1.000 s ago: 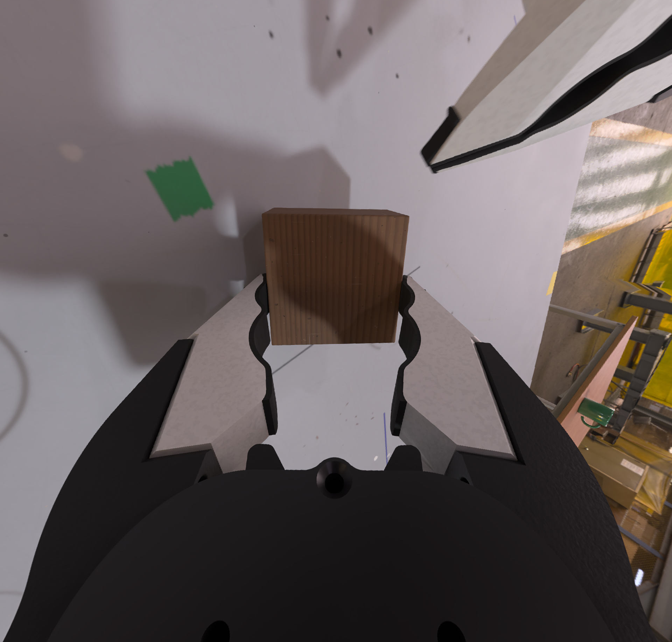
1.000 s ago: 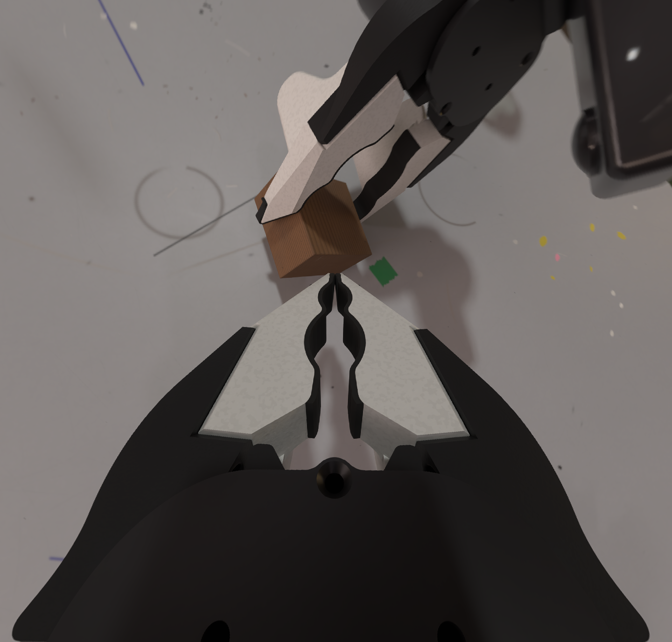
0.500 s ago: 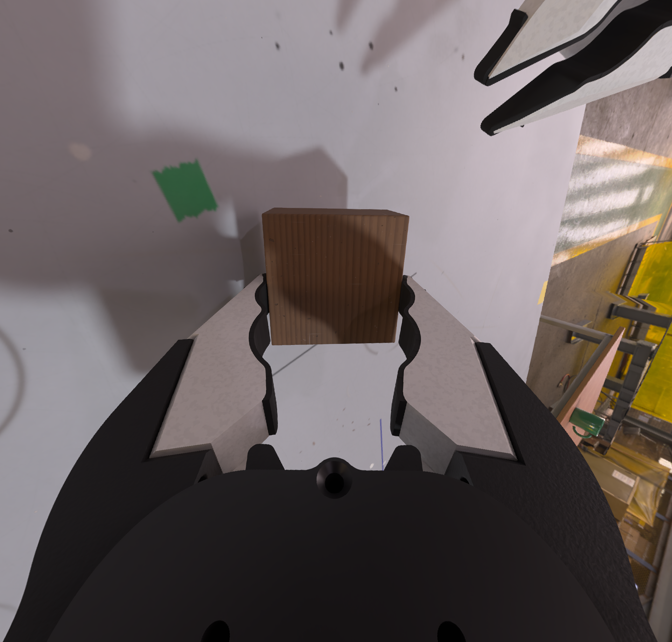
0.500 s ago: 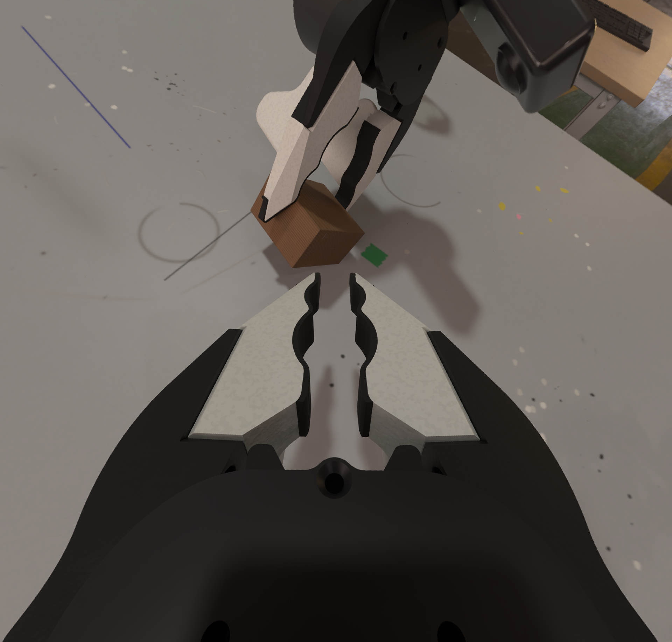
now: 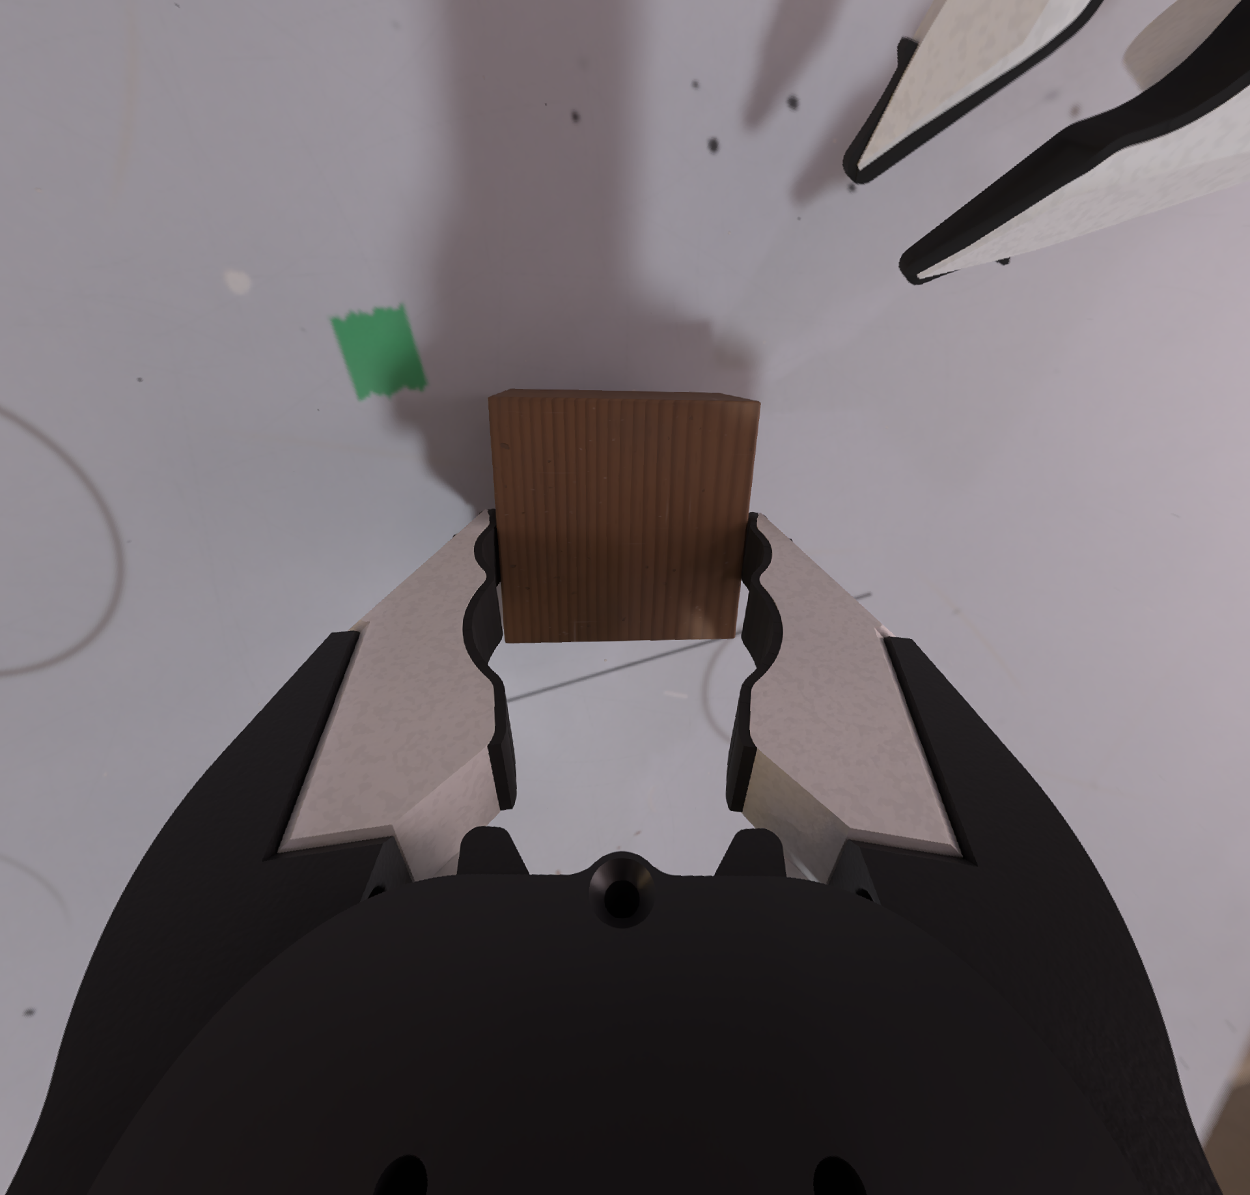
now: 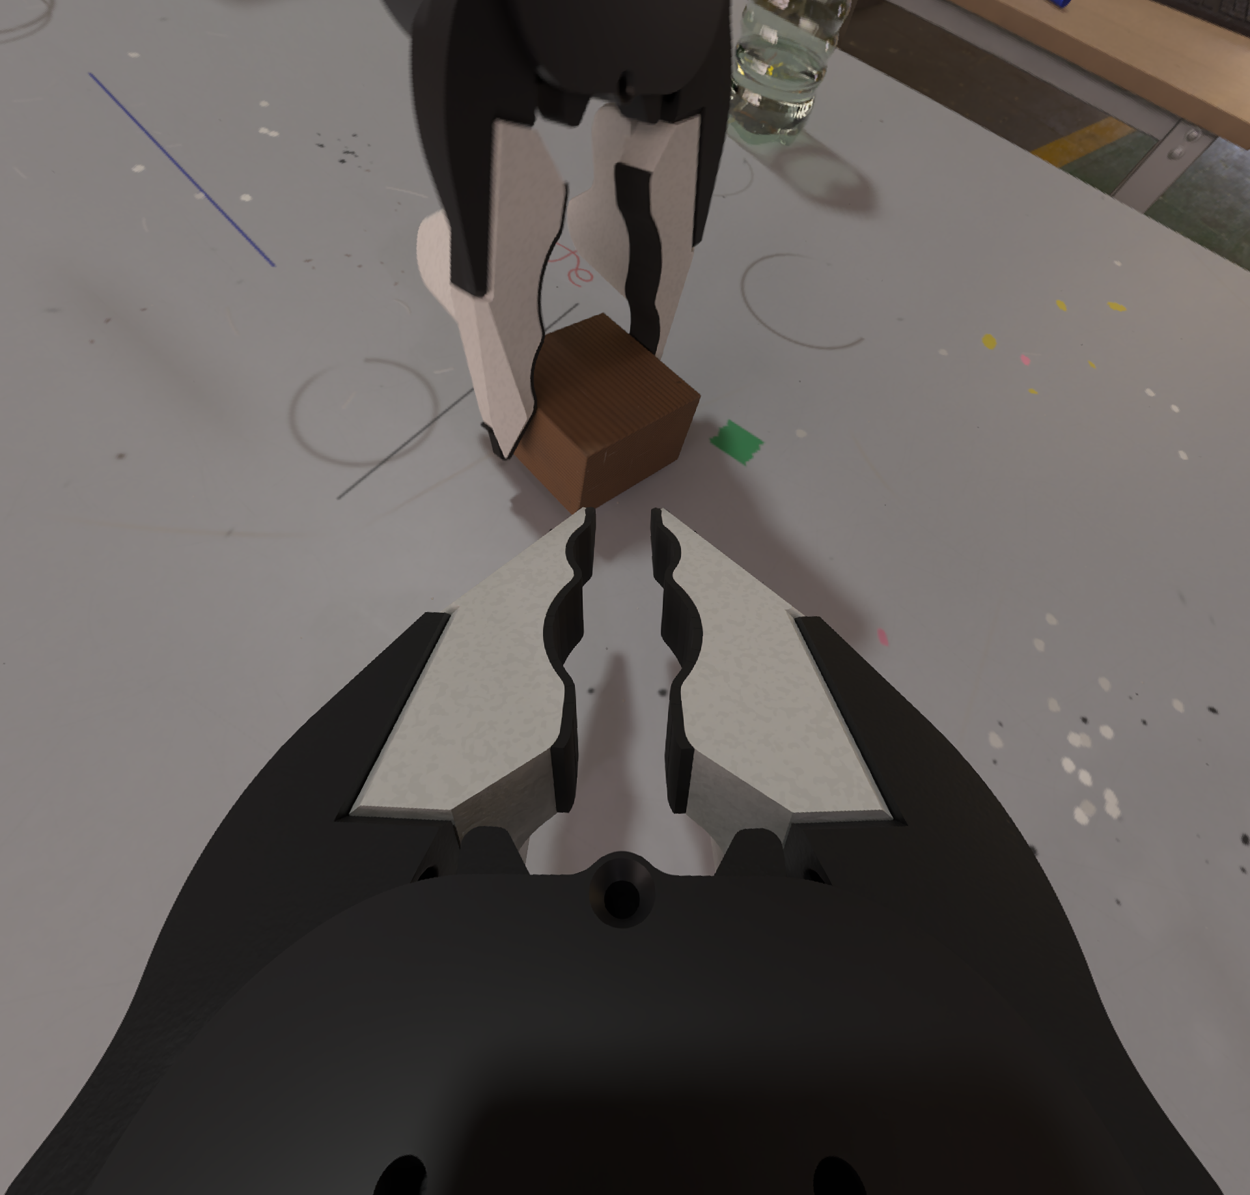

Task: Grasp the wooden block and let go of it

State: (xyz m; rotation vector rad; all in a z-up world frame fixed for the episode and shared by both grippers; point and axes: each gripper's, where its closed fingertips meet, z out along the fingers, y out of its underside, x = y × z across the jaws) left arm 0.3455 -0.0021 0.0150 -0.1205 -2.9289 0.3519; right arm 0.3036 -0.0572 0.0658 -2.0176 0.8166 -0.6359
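The wooden block (image 5: pixel 622 516) is a brown cube gripped between the fingertips of my left gripper (image 5: pixel 622 534), which is shut on its two side faces. In the right wrist view the left gripper (image 6: pixel 575 398) points steeply down and holds the block (image 6: pixel 609 418) low over the grey table (image 6: pixel 203 553). I cannot tell if the block touches the table. My right gripper (image 6: pixel 622 516) is slightly open and empty, its tips just short of the block's near corner. It also shows at the upper right of the left wrist view (image 5: pixel 883 222).
A green tape patch (image 6: pixel 737 442) lies on the table just right of the block, and also shows in the left wrist view (image 5: pixel 379 350). A clear plastic bottle (image 6: pixel 784 46) stands behind the left gripper. The table edge (image 6: pixel 1014 147) runs along the far right, with a wooden bench beyond.
My right gripper went from shut to slightly open and drew back from the block. My left gripper turned more upright with the block still held and brought it lower.
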